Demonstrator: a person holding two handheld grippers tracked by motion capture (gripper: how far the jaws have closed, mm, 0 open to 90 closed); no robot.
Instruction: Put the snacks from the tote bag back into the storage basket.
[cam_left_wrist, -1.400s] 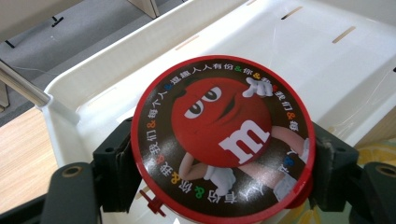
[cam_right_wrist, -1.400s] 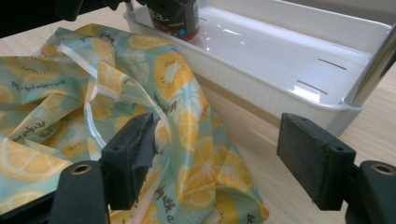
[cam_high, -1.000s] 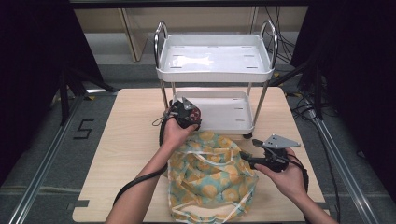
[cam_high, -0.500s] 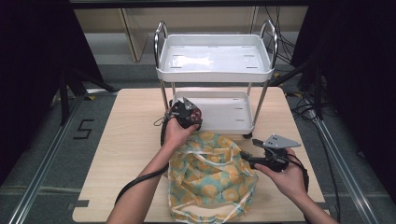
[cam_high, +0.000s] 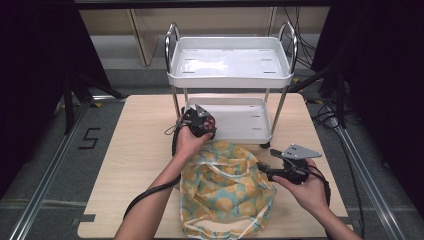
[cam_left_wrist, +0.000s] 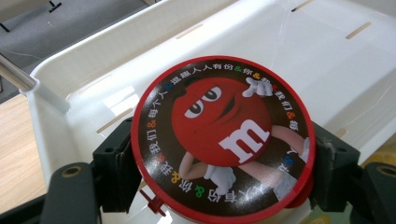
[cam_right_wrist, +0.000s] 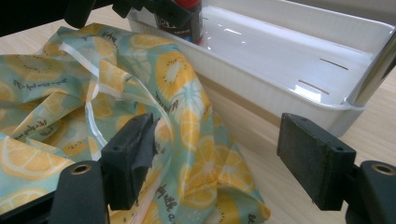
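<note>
Now, left to right across the table:

Left hand (cam_high: 187, 142): near the middle of the table, wrapped around the left gripper (cam_high: 199, 121), held at the near left corner of the cart's lower tray (cam_high: 240, 117).
Left gripper jaws: pinching a round M&M's tin (cam_left_wrist: 223, 140) by its sides, red-rimmed lid facing the camera, red candy character and a ring of Chinese characters printed on it.
Tin position: over the lower tray's white floor, just inside its near rim.
Fabric bag (cam_high: 227, 192): lemon-print, teal and yellow, crumpled on the near middle of the table, touching the near edge of the lower tray.
White cart (cam_high: 230, 62): two trays on chrome posts, standing at the far middle of the table.
Right gripper (cam_high: 270, 172): near right, pointing left at the bag's right edge.
Right gripper jaws: spread apart, one pad (cam_right_wrist: 135, 154) against the bag's cloth, the other over bare wood.
Right hand (cam_high: 307, 187): around the right gripper's handle.
</note>
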